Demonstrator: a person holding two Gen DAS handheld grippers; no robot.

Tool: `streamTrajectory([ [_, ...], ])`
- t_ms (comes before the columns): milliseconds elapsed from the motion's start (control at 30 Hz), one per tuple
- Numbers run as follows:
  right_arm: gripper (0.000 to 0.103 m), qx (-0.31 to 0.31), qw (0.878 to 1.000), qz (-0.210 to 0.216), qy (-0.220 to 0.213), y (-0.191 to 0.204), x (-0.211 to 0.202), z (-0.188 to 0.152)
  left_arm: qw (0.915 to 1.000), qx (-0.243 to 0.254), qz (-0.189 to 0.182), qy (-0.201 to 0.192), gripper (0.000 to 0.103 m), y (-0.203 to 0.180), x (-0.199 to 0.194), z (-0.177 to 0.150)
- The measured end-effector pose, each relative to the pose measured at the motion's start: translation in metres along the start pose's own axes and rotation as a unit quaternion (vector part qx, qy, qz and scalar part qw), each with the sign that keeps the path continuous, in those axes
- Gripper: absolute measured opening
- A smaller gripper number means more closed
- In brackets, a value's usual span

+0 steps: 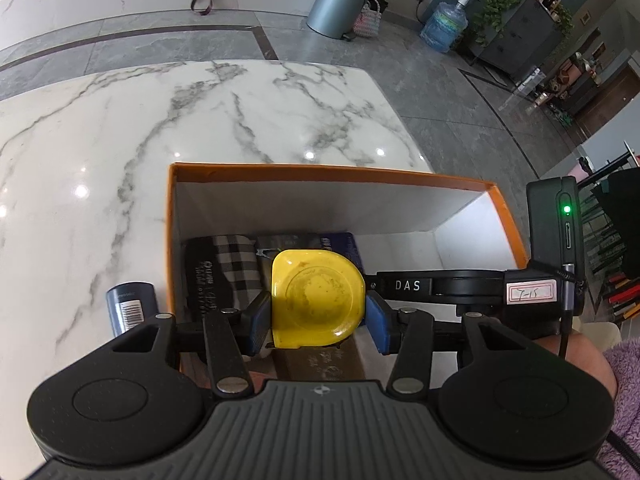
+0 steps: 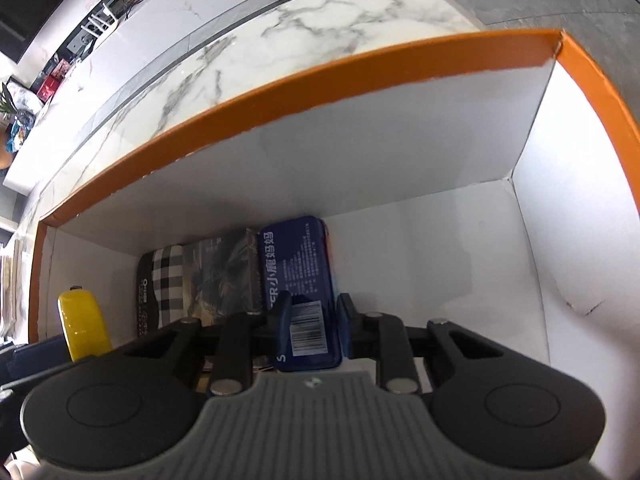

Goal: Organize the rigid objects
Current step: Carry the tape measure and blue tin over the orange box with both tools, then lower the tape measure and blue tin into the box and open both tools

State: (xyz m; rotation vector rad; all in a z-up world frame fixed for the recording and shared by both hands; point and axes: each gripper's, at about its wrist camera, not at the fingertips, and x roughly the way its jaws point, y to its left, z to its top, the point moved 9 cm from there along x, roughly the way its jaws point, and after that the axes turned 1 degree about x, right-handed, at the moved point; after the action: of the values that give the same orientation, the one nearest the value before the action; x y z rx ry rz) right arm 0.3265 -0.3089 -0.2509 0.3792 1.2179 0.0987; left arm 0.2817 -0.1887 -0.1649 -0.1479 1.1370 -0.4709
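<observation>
While left gripper (image 1: 318,312) clamps yellow tape measure (image 1: 317,299) over orange box (image 1: 320,172), right gripper (image 2: 313,326) straddles blue tin (image 2: 302,296) inside — contact unclear; tin's near end hidden, checked case (image 2: 160,288) half covered.

Yellow tape measure (image 1: 318,298); orange-rimmed white box (image 1: 320,172); checked case (image 2: 170,276); blue tin (image 2: 298,276); grey-veined white bench (image 1: 160,120).

The yellow tape measure (image 1: 318,300) hides most of the dark book (image 1: 280,246) and blue tin (image 1: 344,246); the checked case's (image 1: 234,268) small print is unreadable.
</observation>
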Motion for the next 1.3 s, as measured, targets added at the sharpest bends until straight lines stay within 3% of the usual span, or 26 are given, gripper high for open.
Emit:
streamTrajectory([
  [167, 0.029, -0.025, 0.998, -0.014, -0.058, 0.001, -0.039, 0.002, 0.9989, 0.016, -0.039, 0.022, 0.056, -0.028, 0.002, -0.007],
  [367, 0.033, -0.022, 0.993, -0.017, -0.112, -0.015, -0.088, -0.010, 0.9913, 0.027, -0.064, 0.112, 0.056, -0.065, 0.029, -0.045],
  [567, 0.034, -0.020, 0.993, -0.012, -0.114, -0.025, -0.102, -0.024, 0.9833, 0.006, -0.017, 0.181, 0.056, -0.065, 0.052, -0.074],
  [733, 0.034, -0.010, 0.994, -0.005, -0.107, -0.032, -0.097, -0.029, 0.9784, -0.001, 0.024, 0.205, 0.056, -0.059, 0.064, -0.082],
  [1033, 0.034, -0.018, 0.996, 0.014, -0.084, -0.030, -0.091, -0.039, 0.9724, 0.001, 0.066, 0.224, 0.059, -0.056, 0.078, -0.089],
  [1167, 0.034, -0.020, 0.997, 0.014, -0.078, -0.030, -0.090, -0.044, 0.9749, -0.003, 0.064, 0.213, 0.064, -0.053, 0.073, -0.088],
  [1300, 0.033, -0.017, 0.998, 0.022, -0.059, -0.028, -0.089, -0.049, 0.9831, 0.005, 0.045, 0.177, 0.064, -0.048, 0.047, -0.082],
])
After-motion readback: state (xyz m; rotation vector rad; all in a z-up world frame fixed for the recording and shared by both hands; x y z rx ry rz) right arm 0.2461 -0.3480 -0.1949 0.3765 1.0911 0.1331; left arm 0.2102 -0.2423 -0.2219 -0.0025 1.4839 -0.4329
